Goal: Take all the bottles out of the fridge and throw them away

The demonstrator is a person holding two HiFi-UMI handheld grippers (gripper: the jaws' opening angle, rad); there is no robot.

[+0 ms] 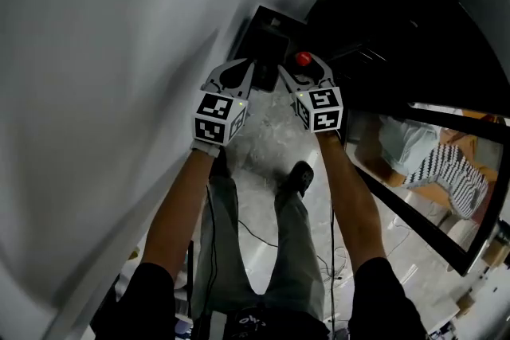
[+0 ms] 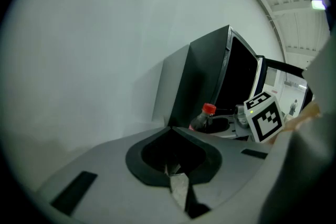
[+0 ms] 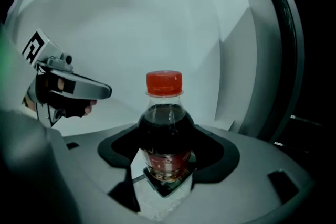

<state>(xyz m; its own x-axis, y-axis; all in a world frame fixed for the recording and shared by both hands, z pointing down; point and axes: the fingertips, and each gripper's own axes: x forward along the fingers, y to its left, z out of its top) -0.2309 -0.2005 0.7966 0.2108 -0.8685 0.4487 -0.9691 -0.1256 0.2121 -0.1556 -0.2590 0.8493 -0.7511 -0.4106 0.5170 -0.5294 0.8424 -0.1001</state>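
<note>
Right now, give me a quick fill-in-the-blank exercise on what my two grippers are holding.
The bottle is clamped in the ____ gripper's jaws.
The bottle's cap is ____ in colour.
The left gripper has its jaws together, with ____ between them.
Missing words: right; red; nothing.

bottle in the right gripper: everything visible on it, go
The bottle is small, clear plastic, with a red screw cap, filled nearly to the neck with dark liquid, and a reddish label band low on its body. It stands upright, clamped at the lower body between the right gripper's jaws. Nothing else touches it.
</note>
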